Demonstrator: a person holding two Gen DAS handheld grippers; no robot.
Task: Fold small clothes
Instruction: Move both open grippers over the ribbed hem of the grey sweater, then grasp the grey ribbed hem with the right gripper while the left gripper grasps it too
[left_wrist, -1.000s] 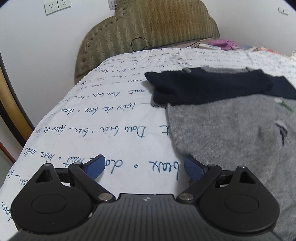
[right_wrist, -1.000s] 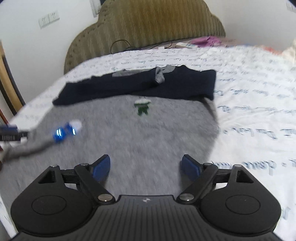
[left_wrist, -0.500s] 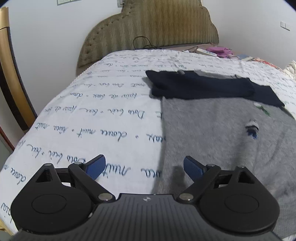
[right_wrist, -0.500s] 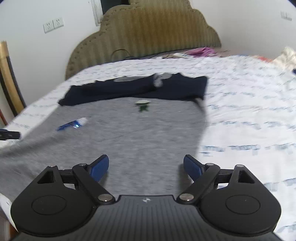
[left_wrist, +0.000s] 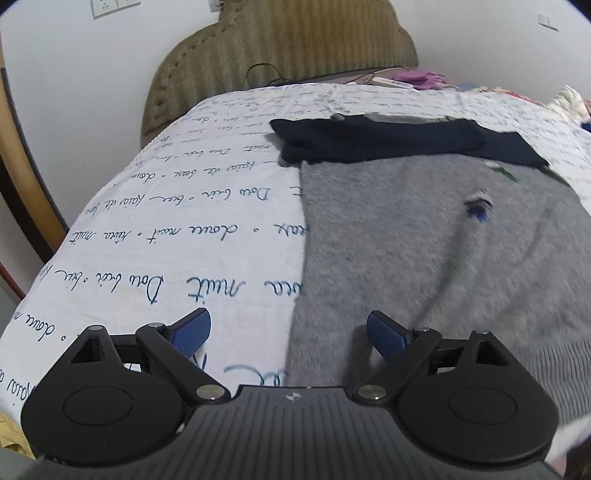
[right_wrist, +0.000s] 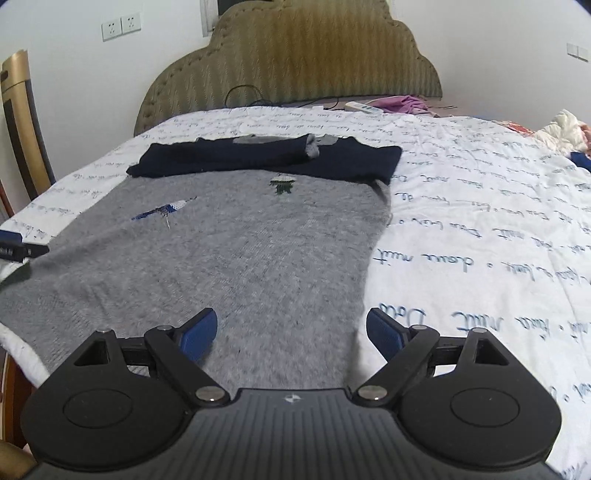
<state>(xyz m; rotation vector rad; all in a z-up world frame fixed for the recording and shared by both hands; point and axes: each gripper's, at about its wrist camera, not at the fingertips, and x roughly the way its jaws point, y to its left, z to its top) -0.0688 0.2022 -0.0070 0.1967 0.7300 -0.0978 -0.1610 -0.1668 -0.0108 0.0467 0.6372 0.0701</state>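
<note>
Your left gripper (left_wrist: 288, 332) and right gripper (right_wrist: 291, 330) hover spread wide, empty, over the grey sweater (right_wrist: 236, 258) on the bed (right_wrist: 480, 206).

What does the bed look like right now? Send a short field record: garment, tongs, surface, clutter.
garment: grey sweater spread flat, dark navy sleeves folded across its far end
left tongs: open, empty, over the sweater's left edge near the hem
right tongs: open, empty, over the sweater's right edge near the hem
surface: white bedspread with blue script
clutter: pink cloth by the headboard
</note>
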